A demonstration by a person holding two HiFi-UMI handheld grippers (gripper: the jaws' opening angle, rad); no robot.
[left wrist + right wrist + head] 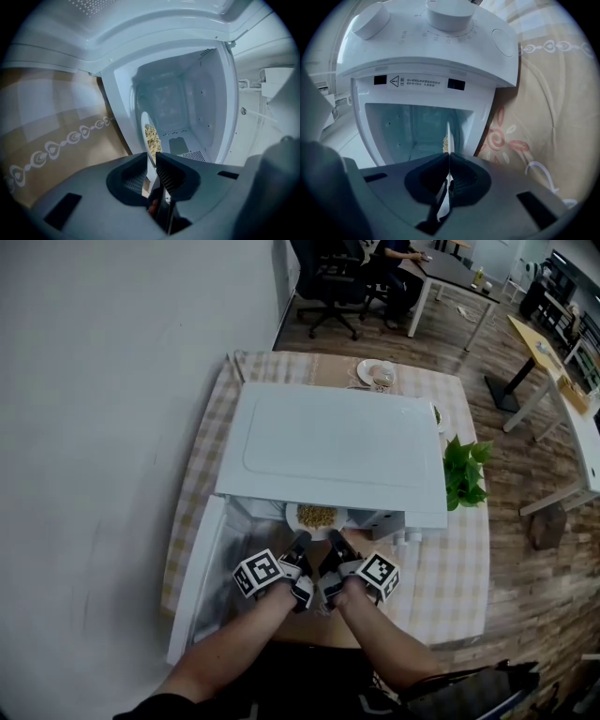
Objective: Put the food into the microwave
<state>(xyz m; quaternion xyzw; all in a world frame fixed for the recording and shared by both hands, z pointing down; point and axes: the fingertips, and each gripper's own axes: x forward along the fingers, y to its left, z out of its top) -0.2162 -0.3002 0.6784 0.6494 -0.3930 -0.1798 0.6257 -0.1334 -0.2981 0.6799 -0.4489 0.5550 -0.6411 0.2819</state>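
Observation:
A white plate [317, 518] with yellowish food [317, 515] hangs at the mouth of the white microwave [328, 442]. The microwave's door [200, 568] is swung open to the left. My left gripper [300, 545] is shut on the plate's near rim from the left. Beside it, my right gripper [334, 545] is shut on the same rim. In the left gripper view the plate [146, 133] and its food [152, 139] stand just ahead of the left gripper [153, 161], in front of the bare cavity [187, 112]. The right gripper view shows the plate [448, 136] edge-on in the right gripper [449, 161].
The microwave stands on a table with a checked cloth [450, 568]. A second plate [377, 374] sits behind the microwave and a green plant [464, 470] at its right. Two knobs [370, 21] top the control panel. Desks and an office chair [328, 277] stand farther off.

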